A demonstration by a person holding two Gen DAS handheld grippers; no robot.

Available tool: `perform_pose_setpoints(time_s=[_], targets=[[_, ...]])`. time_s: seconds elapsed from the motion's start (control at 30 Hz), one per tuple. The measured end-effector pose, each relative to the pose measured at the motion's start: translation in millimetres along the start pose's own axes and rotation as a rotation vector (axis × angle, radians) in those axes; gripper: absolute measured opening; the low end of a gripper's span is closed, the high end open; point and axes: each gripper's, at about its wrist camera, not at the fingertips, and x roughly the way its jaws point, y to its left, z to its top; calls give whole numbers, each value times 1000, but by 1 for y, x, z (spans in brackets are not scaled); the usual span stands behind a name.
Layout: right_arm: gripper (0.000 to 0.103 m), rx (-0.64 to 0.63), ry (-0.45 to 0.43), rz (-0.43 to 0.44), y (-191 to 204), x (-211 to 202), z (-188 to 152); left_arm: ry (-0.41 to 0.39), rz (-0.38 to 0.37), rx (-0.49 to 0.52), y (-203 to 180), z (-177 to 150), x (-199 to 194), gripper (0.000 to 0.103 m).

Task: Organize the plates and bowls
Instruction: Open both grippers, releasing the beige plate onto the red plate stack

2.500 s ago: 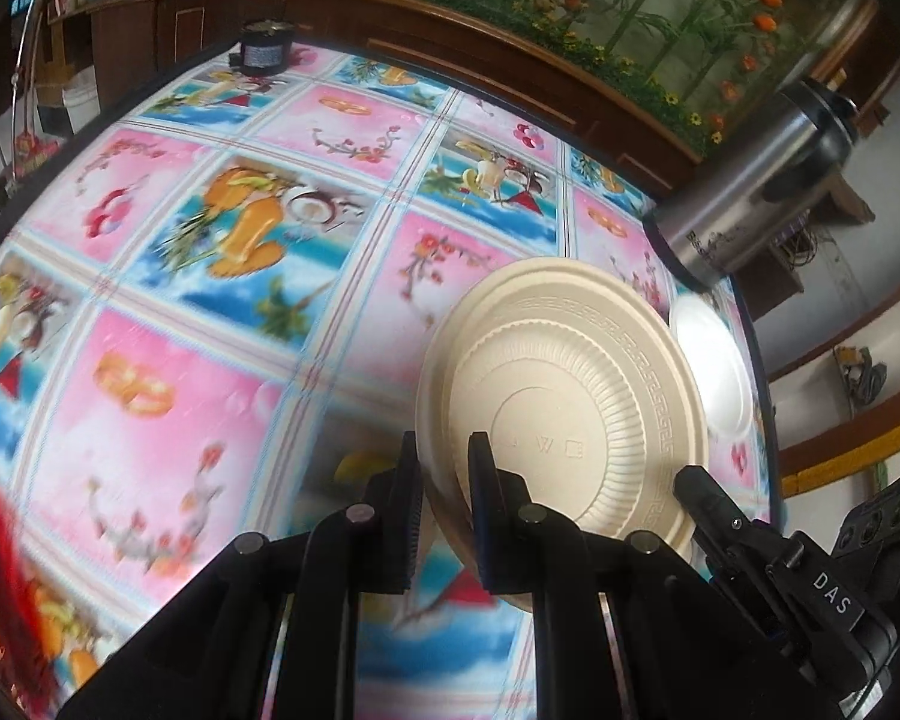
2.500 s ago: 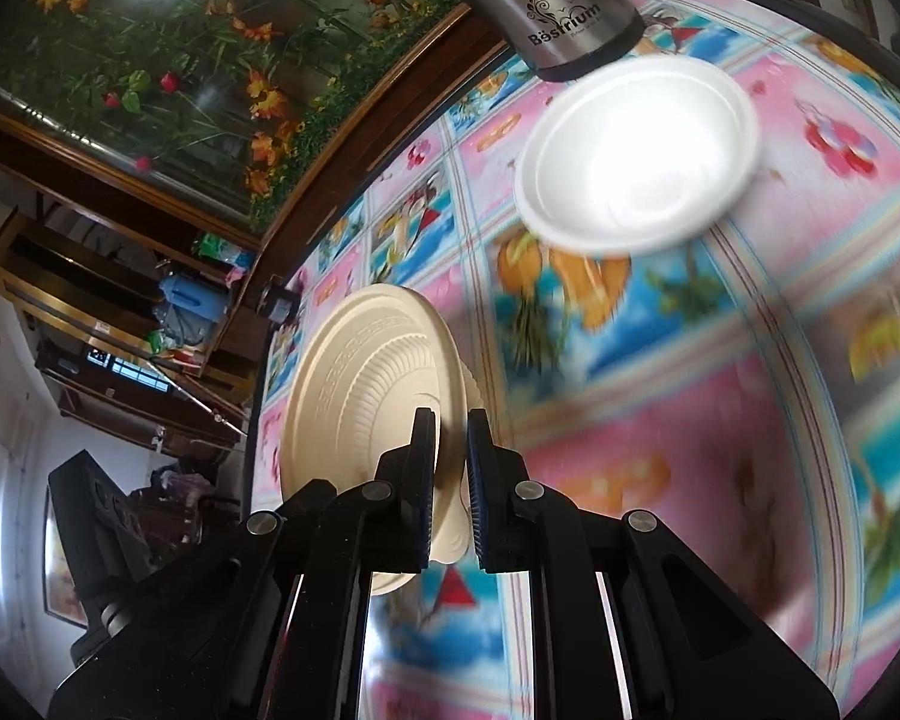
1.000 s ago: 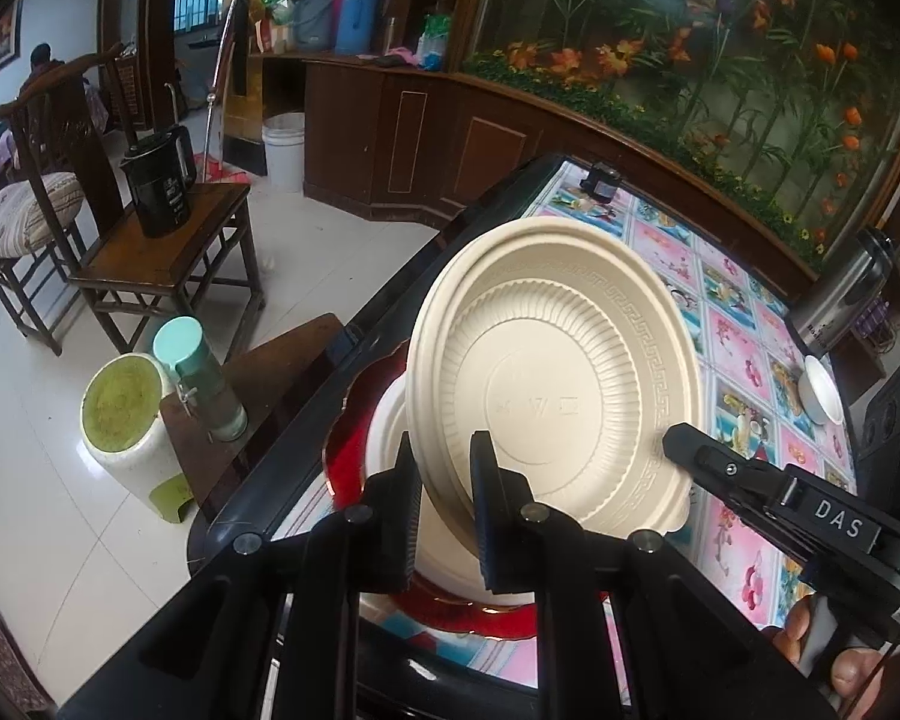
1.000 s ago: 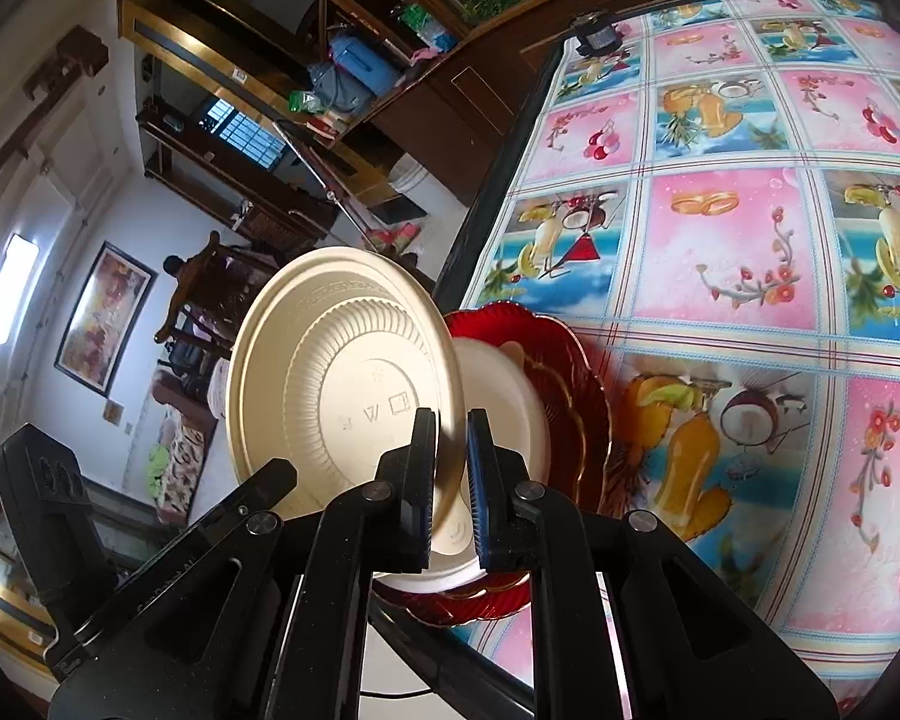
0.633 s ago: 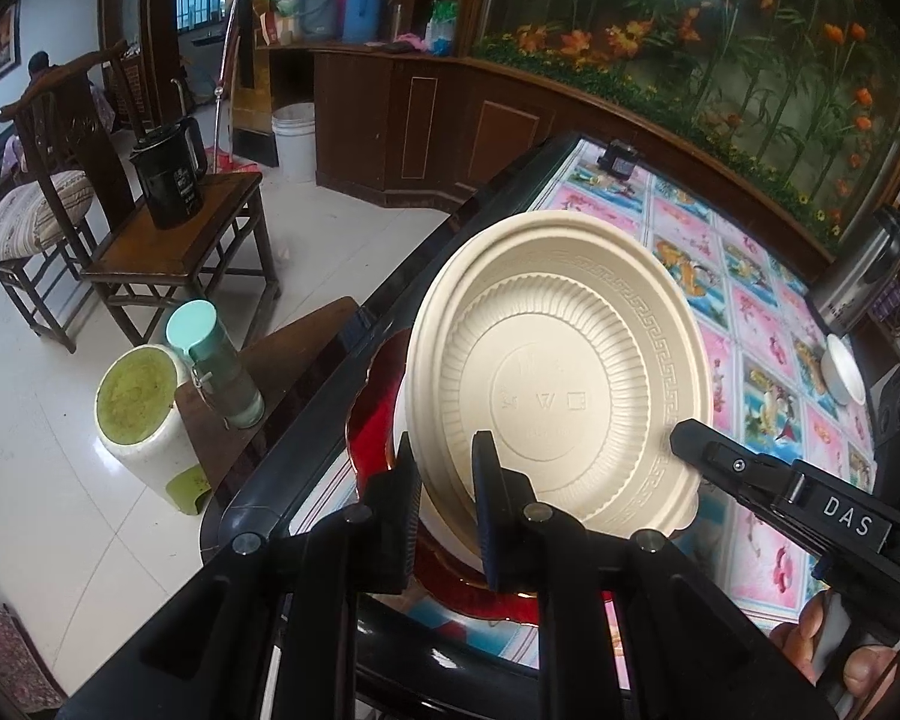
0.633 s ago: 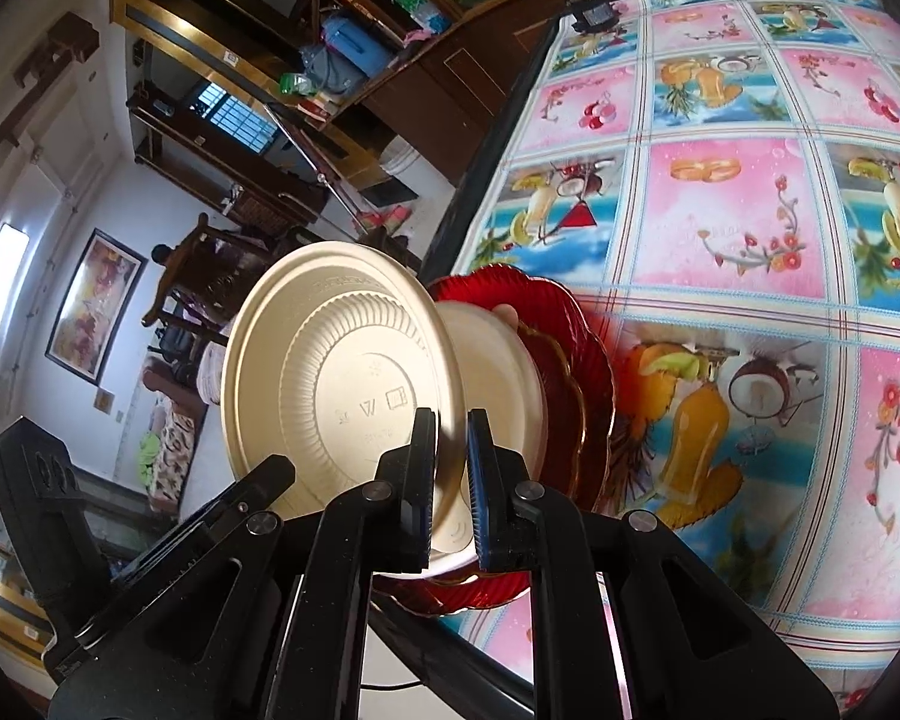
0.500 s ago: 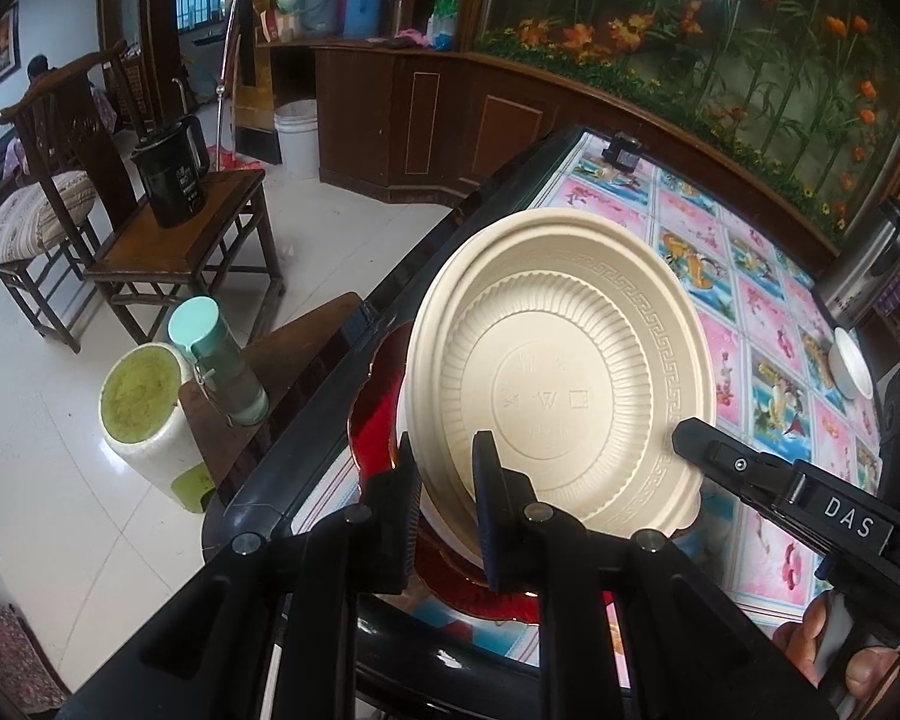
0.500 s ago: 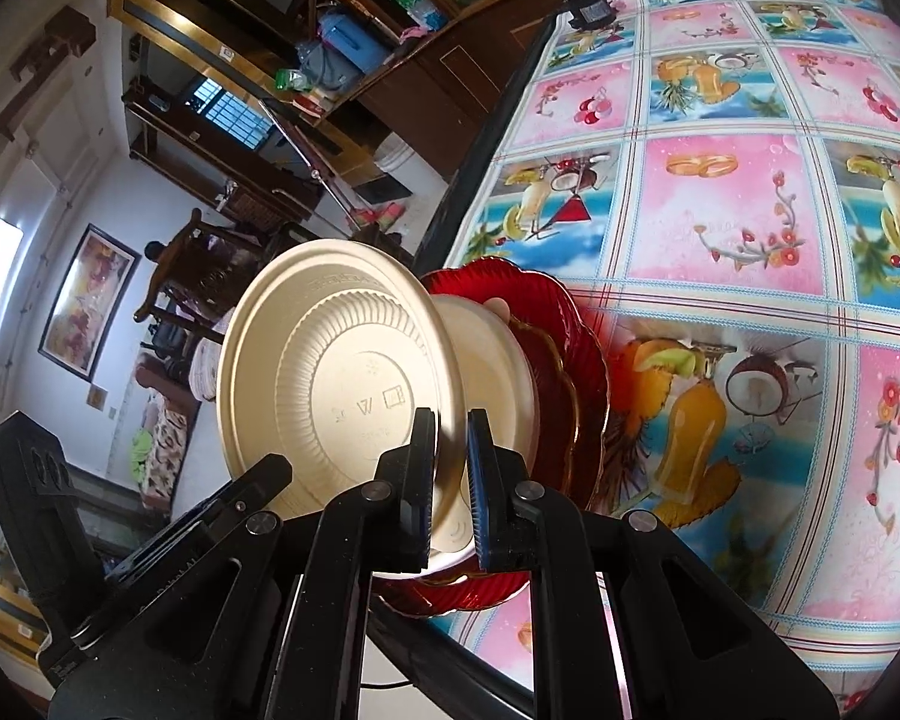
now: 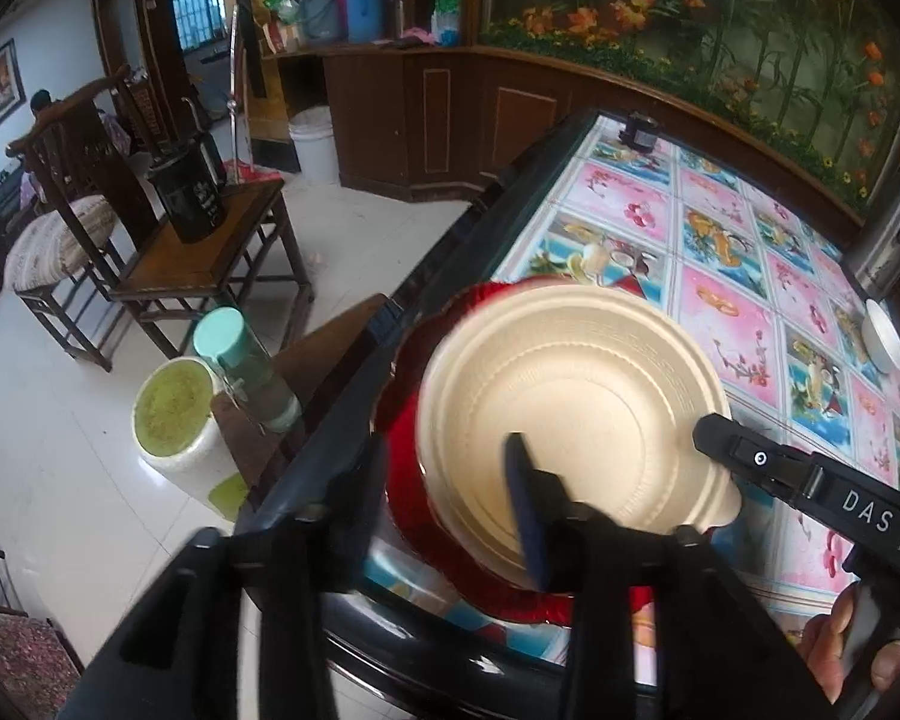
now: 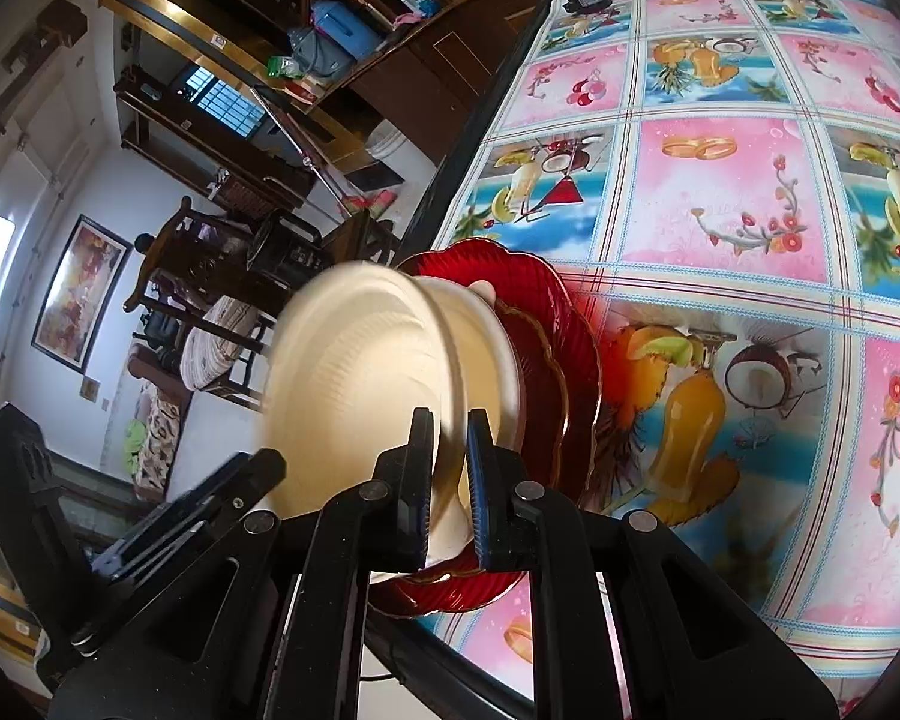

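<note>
Cream-coloured and ribbed, a disposable plate (image 9: 576,414) is being set on a stack at the near corner of the desk (image 9: 732,276), which is covered with a pink and blue patterned cloth. Under it lies another pale plate (image 10: 498,360), and under that a red scalloped dish (image 10: 564,336) that rests on the cloth. The step in hand looks like the release of this plate onto the pile. The left hand-held gripper (image 9: 444,486) is opening: its two fingers stand apart, one over the plate's face and one out past its near rim, and neither seems to press on it. The right hand-held gripper (image 10: 450,480) is clenched on the plate's near rim, which sits between its two pads. The plate appears tilted against the stack, not yet flat. The next move probably calls for the right gripper to let go and both to draw back without dragging the light plate off the pile, which sits close to the desk's edge. The left wrist view shows the plate's face from above, a small white bowl (image 9: 882,339) and a steel flask (image 9: 888,240) far off along the desk, and a person's fingers (image 9: 840,660) on the right gripper's handle. The right wrist view alone shows the stack edge-on, its layers and the clamped rim.
</note>
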Motion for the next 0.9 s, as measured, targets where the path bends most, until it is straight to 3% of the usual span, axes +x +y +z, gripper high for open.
perform_pose_setpoints(time_s=[0.07,0.3,0.37,0.43,0.53,0.6,0.9], targets=[[11,10,1,5,-2,1,0,-14,12,-2,1,1,-2,56],[14,-9,24,-17,-1,-2,3,-34,18,-33,8,4,-7,57],[21,-22,18,-20,1,-7,4,-35,14,-32,7,5,-7,57],[38,-26,10,-16,3,-11,4,-35,13,-29,5,5,-7,57],[38,-55,16,7,10,-14,3,-33,6,-33,4,5,-7,57],[38,-57,-35,-6,9,-23,5,-35,1,-43,5,5,-9,57],[38,78,-112,-33,-40,-50,20,-36,-114,-11,-27,5,-16,61]])
